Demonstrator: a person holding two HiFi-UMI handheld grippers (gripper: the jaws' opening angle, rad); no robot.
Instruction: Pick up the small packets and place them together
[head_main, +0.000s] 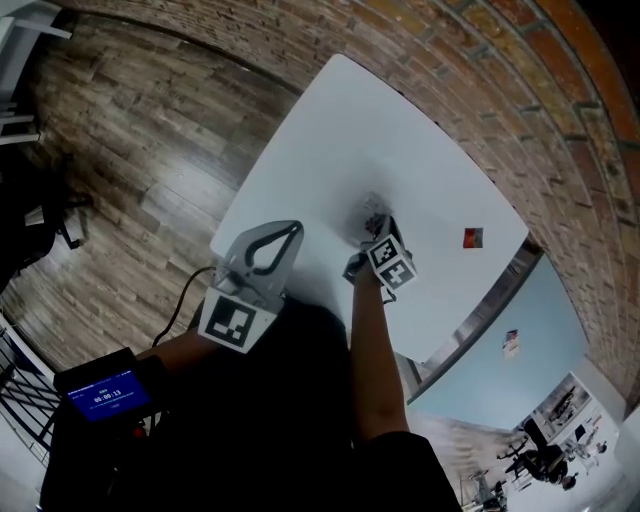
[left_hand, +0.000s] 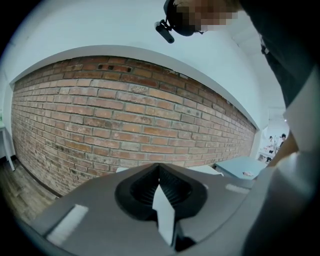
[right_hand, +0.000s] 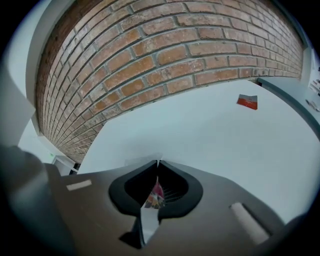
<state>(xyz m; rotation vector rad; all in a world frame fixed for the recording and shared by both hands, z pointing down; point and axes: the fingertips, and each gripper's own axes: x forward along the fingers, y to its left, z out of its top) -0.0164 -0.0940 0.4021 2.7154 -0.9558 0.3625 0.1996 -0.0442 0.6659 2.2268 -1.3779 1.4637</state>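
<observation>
The right gripper (right_hand: 158, 162) had its jaws pinched nearly together on one small packet (right_hand: 155, 196), the left gripper (left_hand: 159, 169) was closed and empty, and a second, red packet (right_hand: 247, 101) lay well apart from both on the white table (right_hand: 210, 135).

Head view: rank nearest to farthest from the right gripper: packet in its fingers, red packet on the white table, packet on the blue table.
1. Held packet, in the fingers of the right gripper.
2. Red packet, to its right on the white table.
3. Far packet, lower right on the blue table.
</observation>
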